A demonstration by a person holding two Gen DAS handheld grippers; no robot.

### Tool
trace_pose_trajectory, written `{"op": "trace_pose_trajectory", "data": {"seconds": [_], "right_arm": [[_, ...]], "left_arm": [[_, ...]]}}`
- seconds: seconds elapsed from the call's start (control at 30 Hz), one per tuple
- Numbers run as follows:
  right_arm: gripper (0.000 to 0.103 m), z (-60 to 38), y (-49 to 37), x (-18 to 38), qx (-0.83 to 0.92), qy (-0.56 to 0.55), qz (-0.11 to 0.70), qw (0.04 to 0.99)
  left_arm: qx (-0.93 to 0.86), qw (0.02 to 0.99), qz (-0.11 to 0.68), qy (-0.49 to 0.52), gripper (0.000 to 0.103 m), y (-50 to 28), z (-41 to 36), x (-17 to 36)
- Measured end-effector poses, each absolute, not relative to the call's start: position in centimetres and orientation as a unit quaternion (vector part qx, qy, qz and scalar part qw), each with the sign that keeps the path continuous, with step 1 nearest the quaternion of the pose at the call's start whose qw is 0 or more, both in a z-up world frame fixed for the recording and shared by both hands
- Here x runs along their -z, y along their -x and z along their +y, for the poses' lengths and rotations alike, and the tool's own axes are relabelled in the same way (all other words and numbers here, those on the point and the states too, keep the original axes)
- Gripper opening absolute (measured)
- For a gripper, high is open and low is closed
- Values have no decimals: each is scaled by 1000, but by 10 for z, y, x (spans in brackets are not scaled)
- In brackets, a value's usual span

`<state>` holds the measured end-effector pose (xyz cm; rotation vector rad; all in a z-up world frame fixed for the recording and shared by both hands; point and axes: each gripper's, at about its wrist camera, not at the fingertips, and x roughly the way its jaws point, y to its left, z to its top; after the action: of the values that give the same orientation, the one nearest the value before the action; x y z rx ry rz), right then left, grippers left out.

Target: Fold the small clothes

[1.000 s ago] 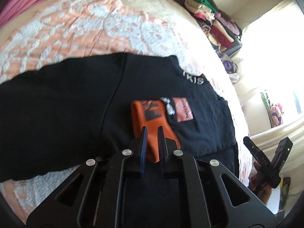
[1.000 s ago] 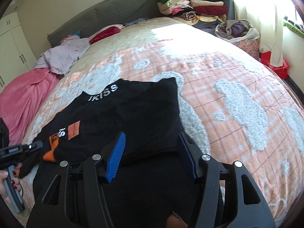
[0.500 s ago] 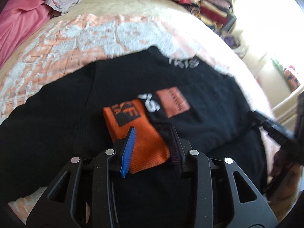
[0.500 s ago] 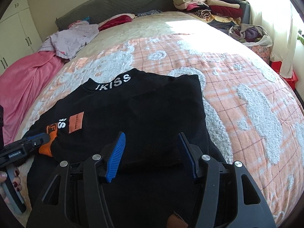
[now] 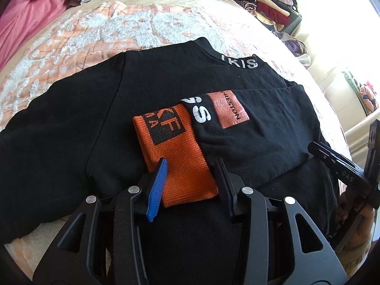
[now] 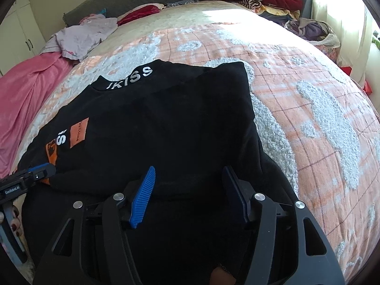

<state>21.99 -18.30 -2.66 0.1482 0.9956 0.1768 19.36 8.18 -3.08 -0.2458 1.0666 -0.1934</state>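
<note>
The left tongs [image 5: 190,166] have just opened and let go the orange ribbed cuff [image 5: 180,156], now lying on the black sweatshirt [image 5: 71,130] on the bed [image 6: 308,95], so that sleeve seems folded; the right tongs [image 6: 190,178] hover spread over its hem.

Each gripper, the left gripper [image 5: 190,166] and the right gripper [image 6: 188,174], is built from matt black plastic linkage arms with triangular cut-outs, pinned by round silver screws. One finger of each is faced with a ribbed bright-blue pad [image 5: 156,187], while the other finger is faced with a dark pad [image 6: 234,197]. White lettering is printed on the black body of the left gripper seen from the right wrist, and dark red polish is worn on the fingernails [image 6: 14,216] of the hand beneath it.
</note>
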Motion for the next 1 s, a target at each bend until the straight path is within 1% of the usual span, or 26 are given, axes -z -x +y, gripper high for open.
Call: {"op": "trace_pose_trajectory", "data": {"seconds": [0.1,0.13,0.17,0.2,0.27,0.33,0.4,0.47,0.5,0.57,0.7,0.77,0.87,0.97,1.0], "right_arm": [[63,-183,-214,21,-88,-84,472,873],[63,-183,-212,19,-89,-85,471,873],[63,-182,-210,17,-91,-84,470,874],[66,-181,-208,15,-91,-84,469,874],[74,-182,-202,10,-89,-89,465,876],[77,-185,-195,5,-89,-100,459,878],[85,-186,-189,-2,-88,-110,449,882],[87,-184,-184,-9,-92,-116,443,884],[88,-182,-183,-11,-93,-116,441,885],[88,-180,-181,-17,-95,-114,436,888],[88,-174,-180,-28,-99,-110,429,891],[89,-171,-180,-32,-100,-109,427,892],[89,-166,-180,-39,-106,-110,421,894],[89,-158,-179,-48,-114,-107,413,897],[90,-155,-178,-52,-120,-106,410,898]], "left_arm": [[96,849,505,121,36,-191,83,28],[96,849,504,123,38,-190,85,27],[95,849,504,124,45,-188,86,25],[93,849,505,124,47,-186,88,24],[92,850,503,127,48,-183,93,20],[91,853,498,129,48,-181,96,15],[91,856,492,131,54,-180,98,10],[86,861,484,130,64,-179,101,3],[84,863,481,129,67,-178,102,0],[77,868,474,129,75,-176,105,-6],[65,872,465,136,82,-172,118,-14],[62,874,461,140,87,-171,124,-19],[46,879,454,139,91,-167,134,-27],[29,885,443,143,92,-163,146,-34],[23,886,440,143,93,-162,149,-35]]}}
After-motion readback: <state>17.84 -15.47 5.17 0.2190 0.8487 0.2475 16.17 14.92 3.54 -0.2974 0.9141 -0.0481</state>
